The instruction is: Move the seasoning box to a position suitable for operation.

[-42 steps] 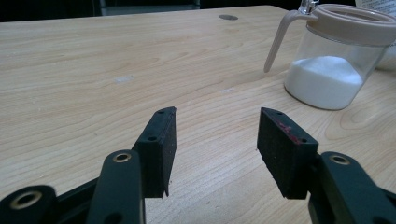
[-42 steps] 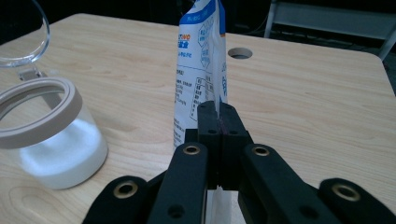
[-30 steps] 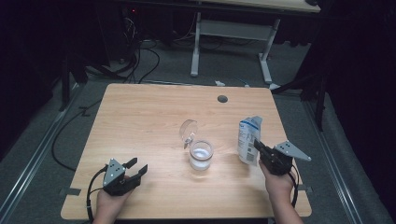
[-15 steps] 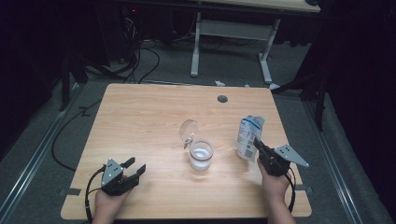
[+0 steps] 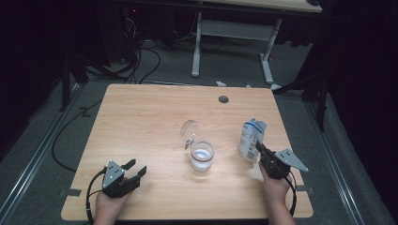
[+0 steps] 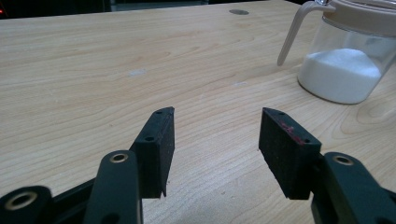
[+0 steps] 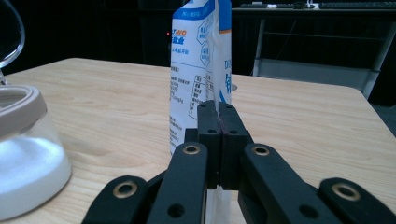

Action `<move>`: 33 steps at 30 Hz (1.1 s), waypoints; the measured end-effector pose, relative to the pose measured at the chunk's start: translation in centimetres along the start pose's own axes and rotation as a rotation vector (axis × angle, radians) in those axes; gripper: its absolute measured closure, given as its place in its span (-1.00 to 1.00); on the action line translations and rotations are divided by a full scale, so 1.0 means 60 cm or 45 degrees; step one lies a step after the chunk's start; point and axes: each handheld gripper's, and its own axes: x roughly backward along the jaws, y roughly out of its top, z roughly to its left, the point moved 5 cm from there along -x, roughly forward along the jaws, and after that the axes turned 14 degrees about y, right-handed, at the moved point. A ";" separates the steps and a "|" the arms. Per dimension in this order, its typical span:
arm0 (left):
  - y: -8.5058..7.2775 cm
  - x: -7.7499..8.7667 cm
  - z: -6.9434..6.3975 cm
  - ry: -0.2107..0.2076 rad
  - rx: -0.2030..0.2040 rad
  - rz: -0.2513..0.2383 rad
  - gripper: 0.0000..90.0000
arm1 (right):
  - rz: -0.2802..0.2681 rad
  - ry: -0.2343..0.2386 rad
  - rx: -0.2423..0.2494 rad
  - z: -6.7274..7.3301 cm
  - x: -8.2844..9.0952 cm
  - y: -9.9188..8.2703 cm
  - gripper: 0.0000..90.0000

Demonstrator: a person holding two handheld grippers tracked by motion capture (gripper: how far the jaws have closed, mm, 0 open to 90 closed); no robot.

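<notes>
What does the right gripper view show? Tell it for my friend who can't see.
The right claw is pinched shut on the edge of a white and blue pouch, held upright above a wooden table. At the left stands a glass jar of white powder.

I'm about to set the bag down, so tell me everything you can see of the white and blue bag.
The bag is a white pouch with blue panels and small printed text, of thin, soft-looking film. It stands upright near the table's right edge, right of the glass jar. The right gripper is shut on its thin side seam. Its top looks crumpled and opened. Whether its base rests on the table is unclear.
</notes>
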 end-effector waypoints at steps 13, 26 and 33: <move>0.001 0.001 -0.005 -0.016 -0.010 -0.005 0.03 | 0.036 -0.006 -0.010 0.009 0.012 -0.011 0.81; -0.002 -0.008 -0.013 -0.021 -0.010 0.016 0.08 | 0.123 -0.045 -0.053 0.013 0.027 -0.024 0.24; 0.001 -0.017 -0.019 -0.018 -0.008 0.025 0.09 | 0.186 -0.067 -0.066 0.025 0.053 -0.040 0.19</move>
